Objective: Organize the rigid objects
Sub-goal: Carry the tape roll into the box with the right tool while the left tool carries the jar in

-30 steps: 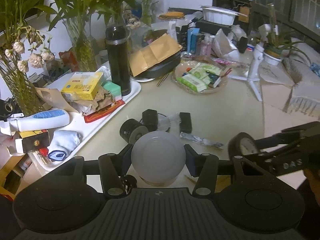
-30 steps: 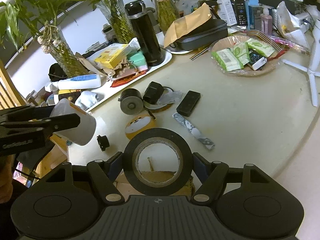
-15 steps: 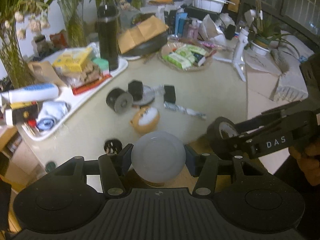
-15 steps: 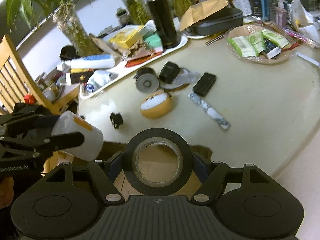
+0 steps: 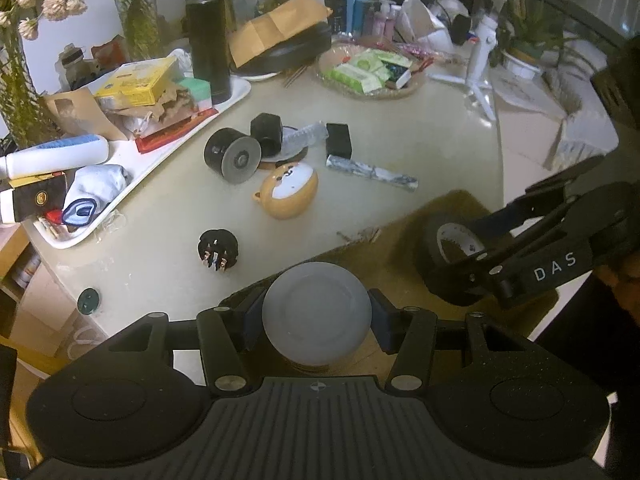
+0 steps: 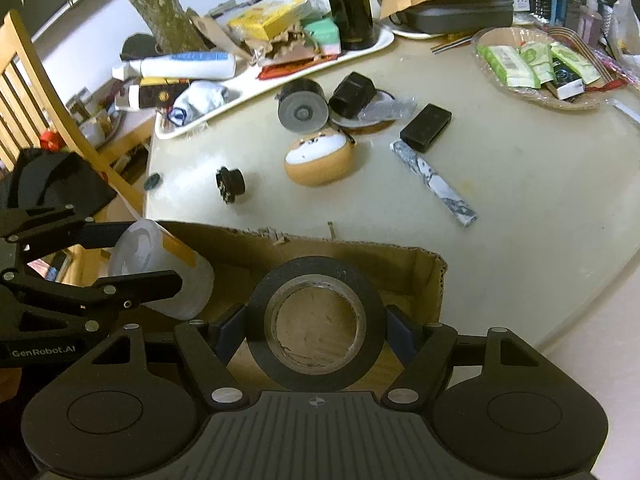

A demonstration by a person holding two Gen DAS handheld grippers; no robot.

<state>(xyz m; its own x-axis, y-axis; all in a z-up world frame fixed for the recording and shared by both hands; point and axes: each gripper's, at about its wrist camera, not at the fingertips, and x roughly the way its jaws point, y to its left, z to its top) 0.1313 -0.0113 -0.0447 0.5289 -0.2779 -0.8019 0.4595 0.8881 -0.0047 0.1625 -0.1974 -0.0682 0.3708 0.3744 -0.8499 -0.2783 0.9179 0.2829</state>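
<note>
Already over the cardboard box (image 6: 424, 276), the left gripper (image 5: 316, 314) clamps a white jar (image 5: 316, 318) and the right gripper (image 6: 316, 326) grips a black tape roll (image 6: 316, 326), which, probably rimward, might bounce out.

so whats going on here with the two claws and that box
A person is tidying loose items off a cluttered table into a cardboard box at its near edge. The left claw is shut on a white plastic jar, and the right claw is shut on a roll of black tape. Both hang over the open box, not yet released. A dog-faced case, a marbled stick and other small black parts are on the table.
</note>
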